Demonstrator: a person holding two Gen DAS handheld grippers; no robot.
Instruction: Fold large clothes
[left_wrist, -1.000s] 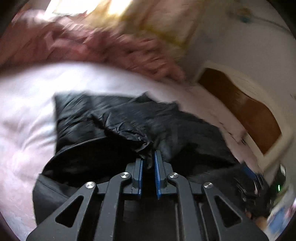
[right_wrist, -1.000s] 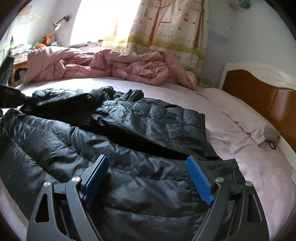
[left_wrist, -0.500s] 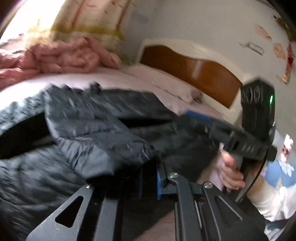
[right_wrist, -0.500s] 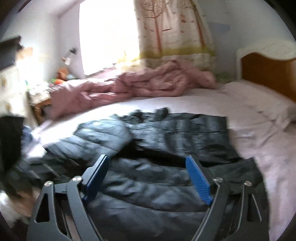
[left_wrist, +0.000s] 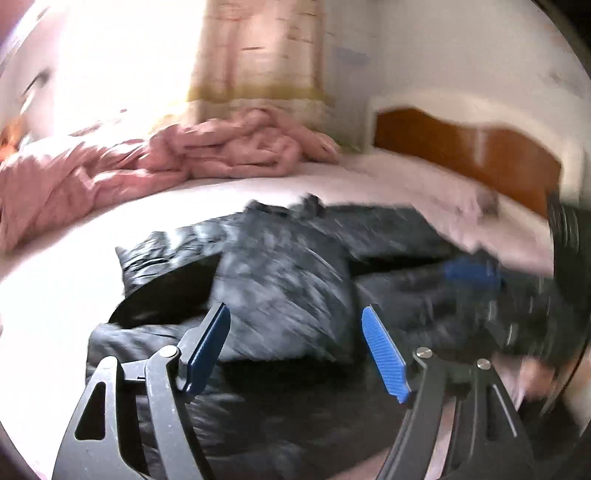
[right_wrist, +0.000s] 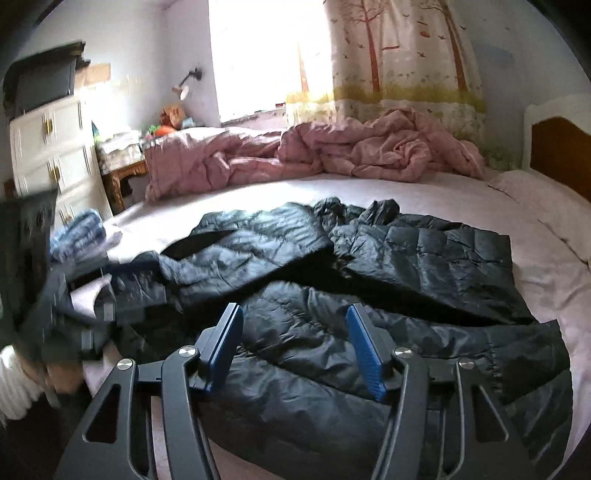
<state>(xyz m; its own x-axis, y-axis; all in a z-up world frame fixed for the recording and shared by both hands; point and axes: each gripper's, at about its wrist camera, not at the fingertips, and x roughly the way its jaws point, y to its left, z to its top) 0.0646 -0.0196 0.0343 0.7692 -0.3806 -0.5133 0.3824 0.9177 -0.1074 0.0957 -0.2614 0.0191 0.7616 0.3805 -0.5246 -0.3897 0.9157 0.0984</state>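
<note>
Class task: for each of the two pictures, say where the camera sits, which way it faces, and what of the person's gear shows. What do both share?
Left wrist: sits on the left gripper, facing across the black jacket toward the headboard; its open fingers show.
Right wrist: sits on the right gripper, facing over the jacket toward the curtain; its open fingers show.
Shared: jacket, pink quilt, bed.

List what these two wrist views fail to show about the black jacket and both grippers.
- Left wrist view: motion blur smears the black jacket; its quilting and folds are unreadable.
- Left wrist view: the right gripper is a blurred streak at the right edge; open or shut cannot be told there.
- Right wrist view: the left gripper is blurred at the left edge.
- Right wrist view: the jacket's near hem runs off the bottom, behind the open fingers.
</note>
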